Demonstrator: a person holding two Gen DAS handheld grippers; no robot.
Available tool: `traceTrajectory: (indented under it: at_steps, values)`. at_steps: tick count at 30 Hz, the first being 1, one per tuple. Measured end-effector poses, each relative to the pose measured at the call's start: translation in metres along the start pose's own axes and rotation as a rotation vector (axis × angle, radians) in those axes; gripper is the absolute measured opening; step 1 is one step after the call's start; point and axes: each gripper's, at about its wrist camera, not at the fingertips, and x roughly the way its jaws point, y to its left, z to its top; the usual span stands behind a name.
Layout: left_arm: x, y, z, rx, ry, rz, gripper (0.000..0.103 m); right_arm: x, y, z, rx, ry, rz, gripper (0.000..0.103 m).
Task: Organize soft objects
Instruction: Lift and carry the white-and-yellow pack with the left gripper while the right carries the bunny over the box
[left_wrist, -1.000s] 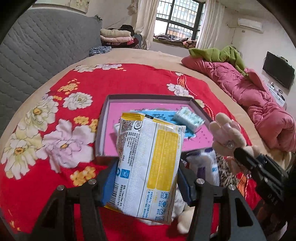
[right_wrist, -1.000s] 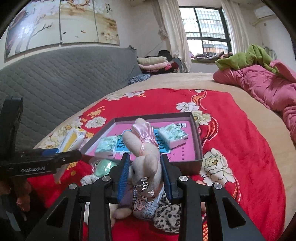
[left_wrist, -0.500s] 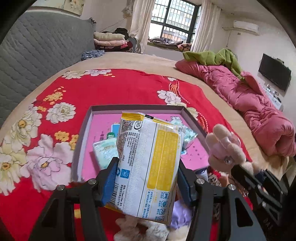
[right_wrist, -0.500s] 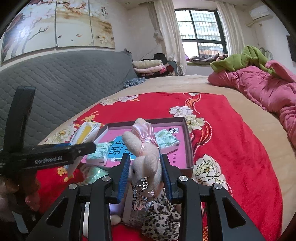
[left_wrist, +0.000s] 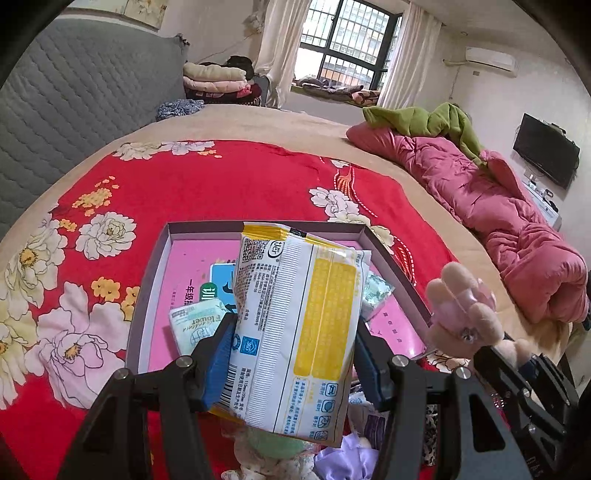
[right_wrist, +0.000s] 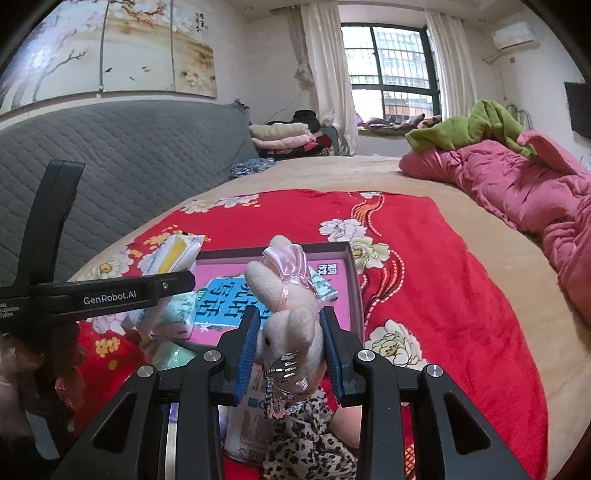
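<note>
My left tool (left_wrist: 293, 354) is clamped on a white and yellow tissue pack (left_wrist: 295, 325), its blue pads pressing the pack's two long sides. The pack stands nearly upright, tilted a little, and hangs above the near edge of the grey-walled box (left_wrist: 147, 288) with the pink floor. In that box, just behind my left pad, lies a small green-printed tissue packet (left_wrist: 194, 325); another small packet (left_wrist: 376, 291) shows past the right side of the yellow pack, also inside the box.

My right tool (right_wrist: 288, 336) grips a plush rabbit (right_wrist: 288, 295) by the head, its ears and pink bow sticking up between the pads, its leopard-print dress (right_wrist: 303, 443) hanging below them. The rabbit is held over the near side of the box (right_wrist: 352, 273), which lies on the red flowered blanket (right_wrist: 443, 295) spread over the bed. Seen from the left wrist, the rabbit (left_wrist: 461, 306) sits just off the box's right near corner.

On the near side of the box, under both tools, more soft things are heaped on the blanket: something pale green (left_wrist: 273, 443), some lilac cloth (left_wrist: 343, 458) and a printed packet (right_wrist: 251, 417) beneath the rabbit. Well beyond the box, a pink quilt (left_wrist: 498, 214) lies on the bed.
</note>
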Motion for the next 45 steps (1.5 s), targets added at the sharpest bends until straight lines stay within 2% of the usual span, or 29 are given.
traceTrajectory:
  at_steps: [5,14,29,45]
  values:
    - [0.005,-0.003,0.004,0.035,-0.003,-0.002,0.058,-0.001,0.0,0.009,0.001,-0.014,-0.021,0.034]
    - [0.016,0.001,0.015,0.031,0.001,-0.025,0.058,0.001,-0.001,0.027,-0.007,-0.03,-0.073,0.034]
    - [0.025,0.008,0.022,0.011,0.023,-0.049,0.058,0.014,0.006,0.052,-0.011,-0.041,-0.096,0.034]
    - [0.055,-0.001,0.016,0.044,0.116,-0.064,0.058,0.057,-0.007,0.048,0.025,0.039,-0.109,0.034]
